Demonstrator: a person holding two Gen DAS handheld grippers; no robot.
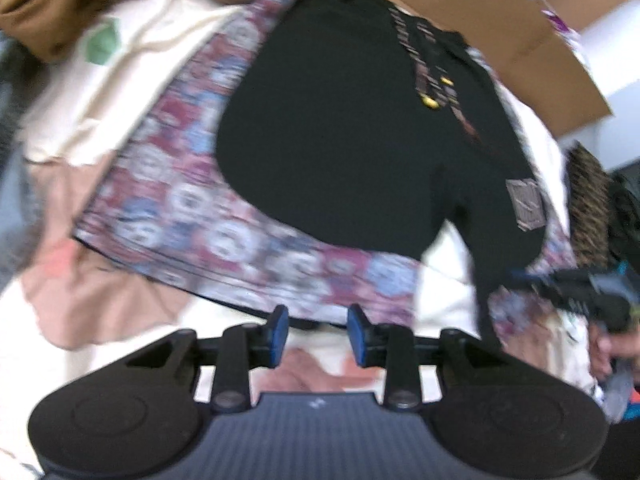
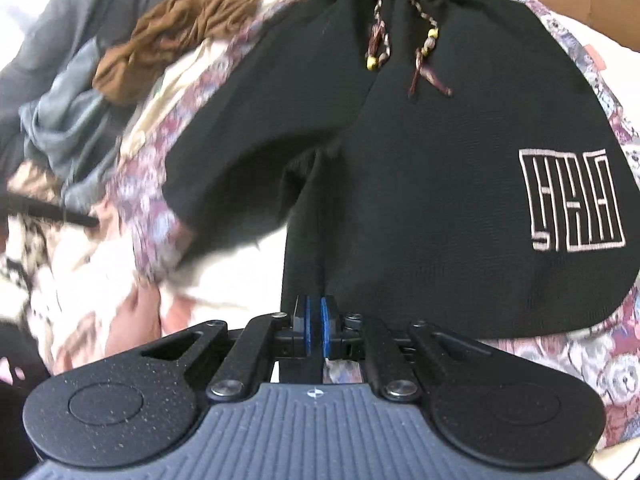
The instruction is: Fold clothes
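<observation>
While the black shorts lie spread for folding, the parts read as follows.

Black shorts (image 2: 420,168): laid flat with the waistband away from both cameras, on the patterned cloth, which gives a level bed for folding; both legs point toward the grippers.
Right gripper (image 2: 314,330): blue pads closed on the hem of the leg nearest it, a strip of black knit passing between them; the hold looks meant to lift or draw that leg over.
Left gripper (image 1: 318,332): jaws narrowly apart with nothing between them, poised just short of the patterned cloth's near edge and not touching the shorts, probably heading for its own corner.
Fabric of shorts: dense, matte, finely ribbed knit; likely to drape heavily and hold a crease poorly.
Drawcord (image 2: 384,40): two braided ends with yellow beads and tassels, lying loose on the front.
Emblem (image 2: 572,200): pale square maze-like design on one leg.
Patterned cloth (image 1: 180,200): printed with small figures in maroon and blue; teddy bears in the right view.
Brown garment (image 2: 172,36): crumpled and soft, set aside beyond the shorts.
Cardboard (image 1: 500,20): flat, stiff sheet behind the waistband.
</observation>
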